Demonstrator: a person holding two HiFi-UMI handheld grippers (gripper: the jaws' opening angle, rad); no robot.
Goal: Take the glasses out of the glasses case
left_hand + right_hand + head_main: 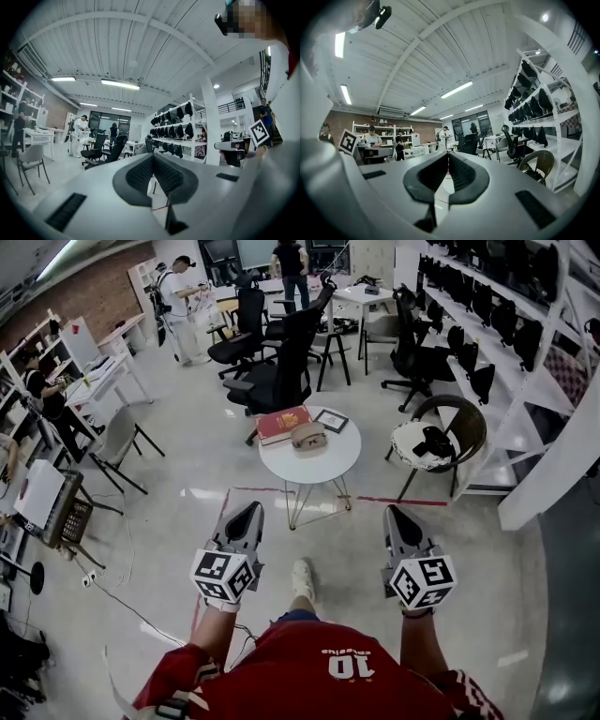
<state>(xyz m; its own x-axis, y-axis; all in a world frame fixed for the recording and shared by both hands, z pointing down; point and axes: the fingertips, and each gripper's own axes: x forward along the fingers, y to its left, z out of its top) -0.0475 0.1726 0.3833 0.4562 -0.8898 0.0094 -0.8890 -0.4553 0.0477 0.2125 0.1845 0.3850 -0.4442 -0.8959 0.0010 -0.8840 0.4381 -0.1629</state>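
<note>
A beige glasses case (308, 437) lies closed on a small round white table (319, 474), beside a red book (283, 424). The glasses themselves do not show. My left gripper (248, 513) and right gripper (394, 514) are held low in front of me, well short of the table and apart from the case. Both point forward across the room. In the left gripper view my left gripper (152, 157) has its ribbed pads meeting with nothing between them. The right gripper (447, 154) looks the same in its own view.
A small dark framed picture (331, 420) also lies on the table. A wicker chair (450, 427) holding a black object stands to its right, black office chairs (277, 371) behind it, white shelving (525, 343) along the right. People stand at the far desks.
</note>
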